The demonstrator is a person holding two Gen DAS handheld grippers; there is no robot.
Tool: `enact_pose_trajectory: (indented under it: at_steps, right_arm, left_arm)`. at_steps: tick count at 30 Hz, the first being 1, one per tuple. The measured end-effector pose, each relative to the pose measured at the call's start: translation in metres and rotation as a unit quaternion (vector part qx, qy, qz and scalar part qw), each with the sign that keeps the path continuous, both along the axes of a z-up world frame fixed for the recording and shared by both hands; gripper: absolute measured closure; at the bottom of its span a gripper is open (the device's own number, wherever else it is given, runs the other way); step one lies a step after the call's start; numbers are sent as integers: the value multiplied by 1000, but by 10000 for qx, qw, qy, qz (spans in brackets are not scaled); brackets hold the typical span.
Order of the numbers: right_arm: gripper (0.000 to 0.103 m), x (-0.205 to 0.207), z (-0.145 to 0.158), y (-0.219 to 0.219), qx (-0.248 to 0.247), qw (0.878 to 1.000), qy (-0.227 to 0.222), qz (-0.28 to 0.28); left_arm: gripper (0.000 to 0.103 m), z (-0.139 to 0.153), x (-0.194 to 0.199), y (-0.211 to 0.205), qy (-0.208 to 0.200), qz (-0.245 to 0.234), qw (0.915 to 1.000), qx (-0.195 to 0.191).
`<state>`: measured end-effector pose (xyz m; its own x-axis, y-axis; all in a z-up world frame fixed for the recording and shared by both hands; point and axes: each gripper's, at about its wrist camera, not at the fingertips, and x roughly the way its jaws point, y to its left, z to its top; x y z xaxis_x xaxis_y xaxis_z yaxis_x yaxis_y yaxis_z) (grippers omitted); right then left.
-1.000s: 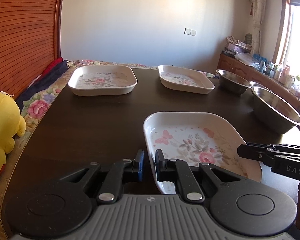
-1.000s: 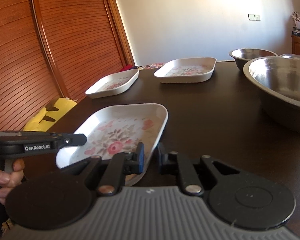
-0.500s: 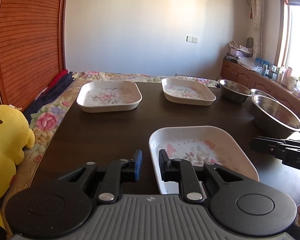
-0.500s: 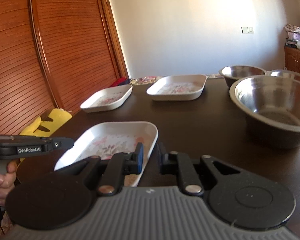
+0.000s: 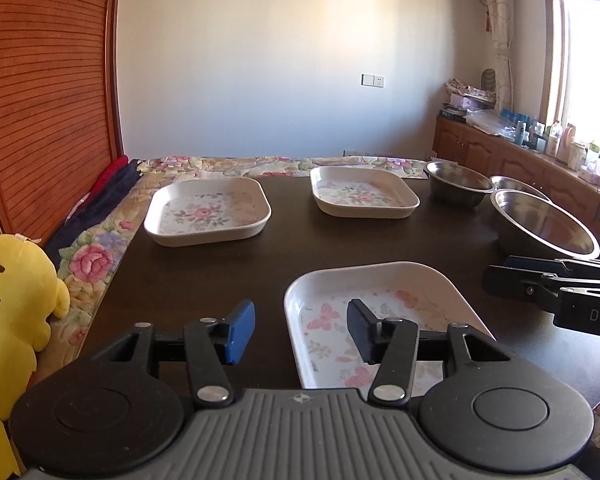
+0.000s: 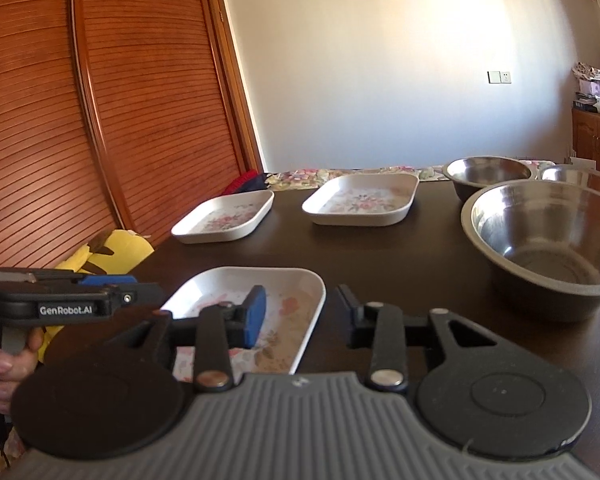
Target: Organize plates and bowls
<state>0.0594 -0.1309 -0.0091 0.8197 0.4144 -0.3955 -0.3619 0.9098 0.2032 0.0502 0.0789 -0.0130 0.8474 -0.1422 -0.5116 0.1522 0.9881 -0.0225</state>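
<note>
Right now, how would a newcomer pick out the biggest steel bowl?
Start at the dark wooden table, on its window side. Three steel bowls cluster there; the biggest steel bowl stands nearest the camera, in front of the two smaller ones, wider and deeper than both.

We see a plain pale wall [image 5: 284, 60] at the far end of the room, carrying a small white socket plate [image 5: 373, 80], with slatted reddish wooden doors [image 5: 40, 92] along the left side. Beyond the far edge of the dark worktop [image 5: 228, 268] lies a floral bedspread [image 5: 236, 161], which also runs down the worktop's left edge, where a yellow plush toy [image 5: 12, 308] sits. On the right, bright daylight pours through a curtained window [image 5: 592, 72] above a cluttered low wooden cabinet [image 5: 480, 148].
</note>
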Motion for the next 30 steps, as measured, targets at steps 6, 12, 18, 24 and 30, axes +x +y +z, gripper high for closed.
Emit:
enact_pose_trajectory:
  at_steps: [6,12,18,24,30]
  right_arm:
    - [53,6,6,7,-77,9999,-82,73]
    - [51,19,16,17,-309,9991,-135,240]
    - [51,45,28,31,-412,9977,-32,528]
    - [51,76,38,52,-615,9943,123,866]
    - [52,107,47,74,-796,9907,304,1064]
  left_arm:
    - [42,4,16,7,-62,42,9999,72]
    - [40,0,38,21,-3,95,9999,100]
    - [40,-3,61,44,46,209,9997,135]
    - [40,1,84,67,-13,183,9998,97]
    - [40,3,111,84,-47,147,9996,237]
